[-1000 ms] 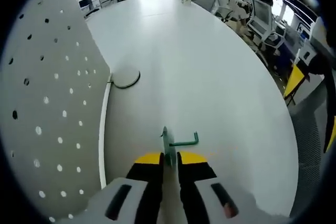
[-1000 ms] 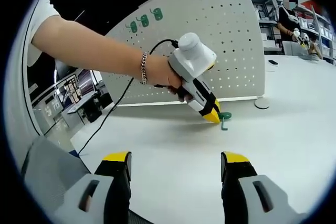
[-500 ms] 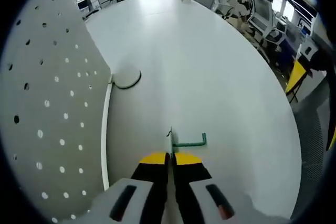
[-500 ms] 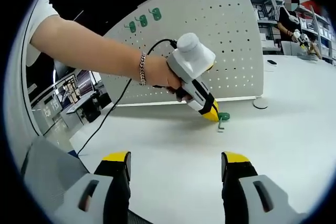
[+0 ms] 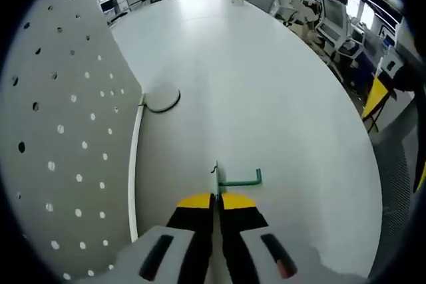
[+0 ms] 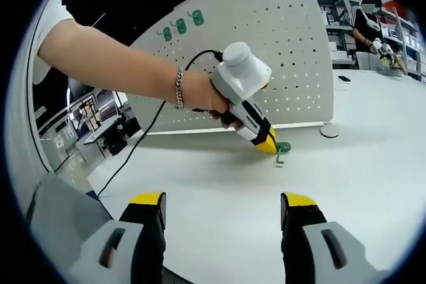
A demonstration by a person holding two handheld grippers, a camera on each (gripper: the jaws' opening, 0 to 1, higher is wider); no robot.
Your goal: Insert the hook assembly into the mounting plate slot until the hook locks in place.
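Left gripper view: at the bottom centre, the left gripper (image 5: 214, 199) has its jaws pinched together on the flat back plate of the green hook assembly (image 5: 229, 180), whose bent arm sticks out to the right just above the yellow tips. The hook sits low over the white tabletop (image 5: 266, 91), near the foot of the perforated mounting plate (image 5: 60, 131) that fills the left side of the frame.

In the right gripper view the same left gripper (image 6: 268, 144) shows at centre, held by the person's hand (image 6: 210, 94), with the hook (image 6: 282, 151) at its tip close to the tabletop and in front of the upright mounting plate (image 6: 266, 51). Three green hooks (image 6: 180, 26) already hang in the plate's upper left. The right gripper (image 6: 223, 207) waits at the bottom of the frame, jaws wide apart and holding nothing.

By my judgement the grasp is made, while lifting the hook to a slot, inserting it and locking it all remain.
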